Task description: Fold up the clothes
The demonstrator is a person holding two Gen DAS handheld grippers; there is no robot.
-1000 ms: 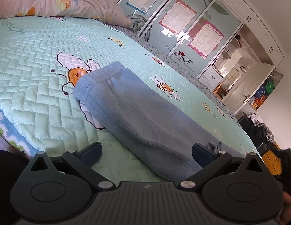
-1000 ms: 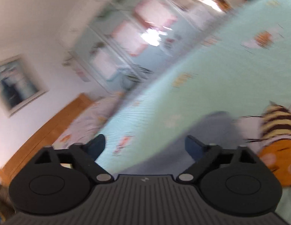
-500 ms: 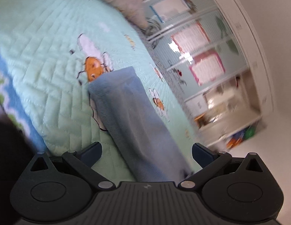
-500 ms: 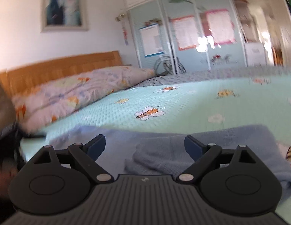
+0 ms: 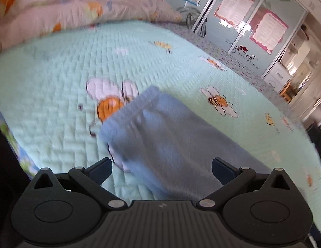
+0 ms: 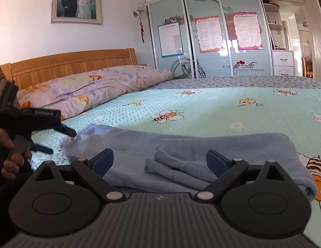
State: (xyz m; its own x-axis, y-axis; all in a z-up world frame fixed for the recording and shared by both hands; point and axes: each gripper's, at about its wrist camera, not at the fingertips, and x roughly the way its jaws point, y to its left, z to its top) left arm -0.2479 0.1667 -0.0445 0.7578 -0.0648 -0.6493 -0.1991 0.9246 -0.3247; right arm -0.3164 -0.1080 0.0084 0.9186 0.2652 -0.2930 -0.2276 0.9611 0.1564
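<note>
Mint bee-print quilted bed (image 6: 212, 111) holds the folded light-blue knit garment (image 6: 201, 144); both released grippers, left gripper (image 5: 160, 166) and right gripper (image 6: 160, 159), have steadied, the view level again.

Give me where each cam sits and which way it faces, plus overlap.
Left wrist: on the left gripper, low over the bed, facing along the blue garment toward the wardrobe; own open fingers show.
Right wrist: on the right gripper, facing the headboard; shows left gripper in a hand.
Shared: garment, pillow, wardrobe.
</note>
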